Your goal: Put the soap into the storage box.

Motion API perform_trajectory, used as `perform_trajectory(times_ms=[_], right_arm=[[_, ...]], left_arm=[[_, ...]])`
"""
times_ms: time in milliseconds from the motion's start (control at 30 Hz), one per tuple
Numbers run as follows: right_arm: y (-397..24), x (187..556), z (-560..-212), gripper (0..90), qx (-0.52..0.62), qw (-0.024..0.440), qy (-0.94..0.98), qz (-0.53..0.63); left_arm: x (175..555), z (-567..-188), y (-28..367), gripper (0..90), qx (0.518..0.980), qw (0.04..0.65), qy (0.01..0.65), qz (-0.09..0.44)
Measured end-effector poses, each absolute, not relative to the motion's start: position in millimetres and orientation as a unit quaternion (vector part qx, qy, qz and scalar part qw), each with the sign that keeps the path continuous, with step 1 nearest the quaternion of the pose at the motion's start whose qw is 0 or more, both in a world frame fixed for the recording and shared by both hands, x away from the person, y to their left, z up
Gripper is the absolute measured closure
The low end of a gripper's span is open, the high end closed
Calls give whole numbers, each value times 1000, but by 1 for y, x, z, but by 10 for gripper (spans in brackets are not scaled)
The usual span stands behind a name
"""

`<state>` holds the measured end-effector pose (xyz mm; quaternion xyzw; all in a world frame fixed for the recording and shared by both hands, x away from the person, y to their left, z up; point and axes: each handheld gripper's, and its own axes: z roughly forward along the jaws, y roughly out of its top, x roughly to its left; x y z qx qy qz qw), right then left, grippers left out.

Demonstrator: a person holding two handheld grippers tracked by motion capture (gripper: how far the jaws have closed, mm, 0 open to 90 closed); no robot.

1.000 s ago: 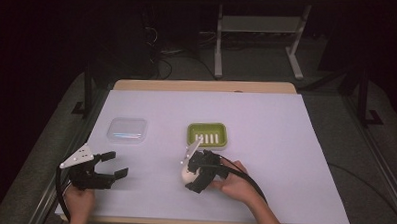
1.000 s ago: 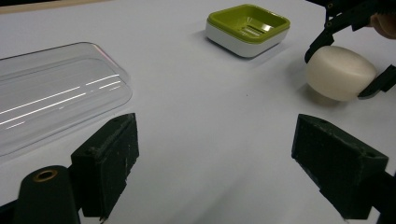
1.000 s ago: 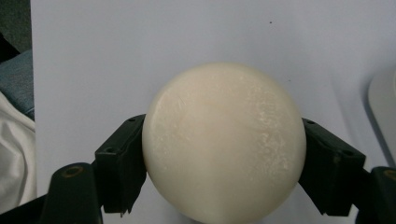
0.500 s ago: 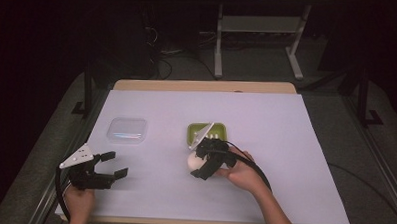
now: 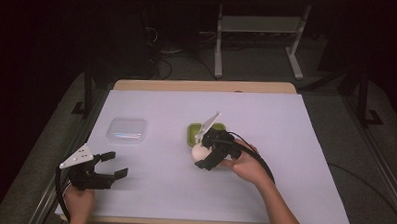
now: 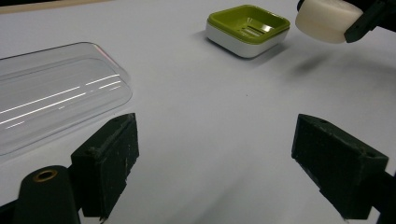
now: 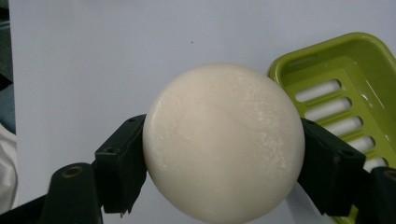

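Holding 1 soap bar in right tongs, left tongs wide open, empty, 1 green dish, 1 clear lid

I see the soap, a round cream-white bar with a smooth, slightly chalky face. It hangs above the white table cover, clamped at its two sides, just near of the green soap dish, whose slotted bottom is empty.
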<state>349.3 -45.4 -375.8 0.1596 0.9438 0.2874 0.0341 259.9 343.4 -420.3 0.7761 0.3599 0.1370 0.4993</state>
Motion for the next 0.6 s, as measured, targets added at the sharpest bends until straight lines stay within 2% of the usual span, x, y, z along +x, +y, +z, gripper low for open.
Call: perform_trajectory(times_ms=[600], right_arm=[[-49, 373, -360, 239, 176, 38, 941, 285]], left_arm=[[260, -420, 344, 145, 774, 501, 362, 136]])
